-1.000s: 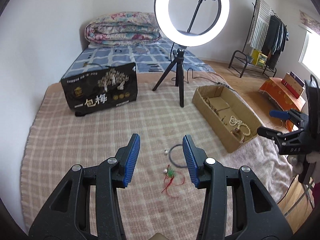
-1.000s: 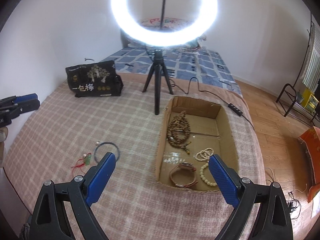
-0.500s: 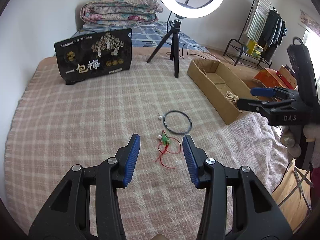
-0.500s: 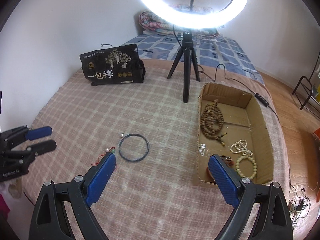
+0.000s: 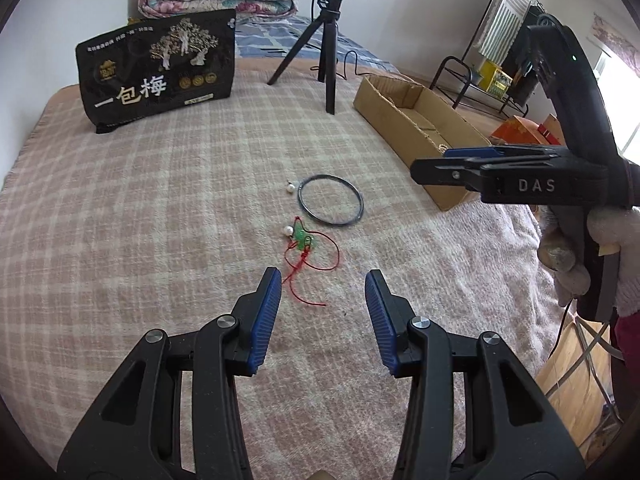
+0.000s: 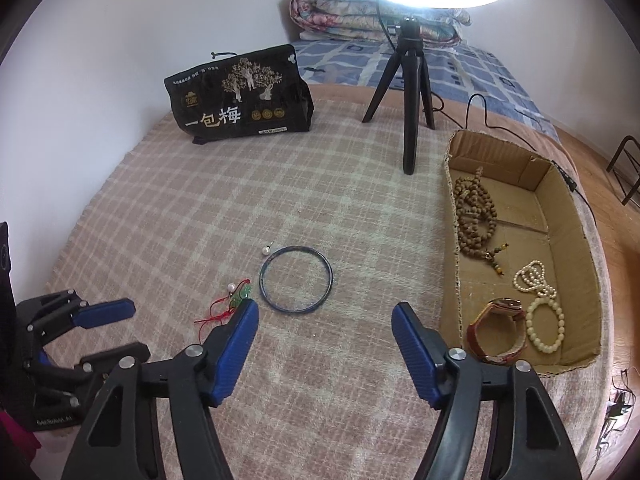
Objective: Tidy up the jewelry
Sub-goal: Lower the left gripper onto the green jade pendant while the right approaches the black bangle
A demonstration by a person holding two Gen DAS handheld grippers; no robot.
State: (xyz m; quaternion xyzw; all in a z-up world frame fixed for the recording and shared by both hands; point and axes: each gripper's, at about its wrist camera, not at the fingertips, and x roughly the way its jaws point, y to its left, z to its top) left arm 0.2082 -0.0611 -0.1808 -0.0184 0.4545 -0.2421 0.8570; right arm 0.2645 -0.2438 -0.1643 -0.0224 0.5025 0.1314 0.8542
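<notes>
- Left wrist view: the left gripper hangs over the checked blanket with its jaws apart and nothing clamped between them; only the tail of a red cord lies in the gap.
- The cord belongs to a green pendant just ahead of the fingers, at about twelve o'clock, with a pearl earring touching its left edge.
- A dark bangle lies flat just beyond, toward one o'clock, and a second pearl earring sits just beside its left rim.
- The right gripper reaches in from three o'clock, held by a gloved hand, in front of the cardboard box.
- A black bag stands at eleven o'clock, a tripod at twelve.
- Right wrist view: the right gripper has just been narrowing its jaws, yet they are released, gripping nothing, with bare blanket between them.
- The bangle lies just past the fingertips at twelve o'clock; the pendant peeks out beside the left finger.
- The box at two o'clock holds brown beads, white beads, a pale bracelet and a watch.
- The left gripper shows at nine o'clock, jaws parted.
</notes>
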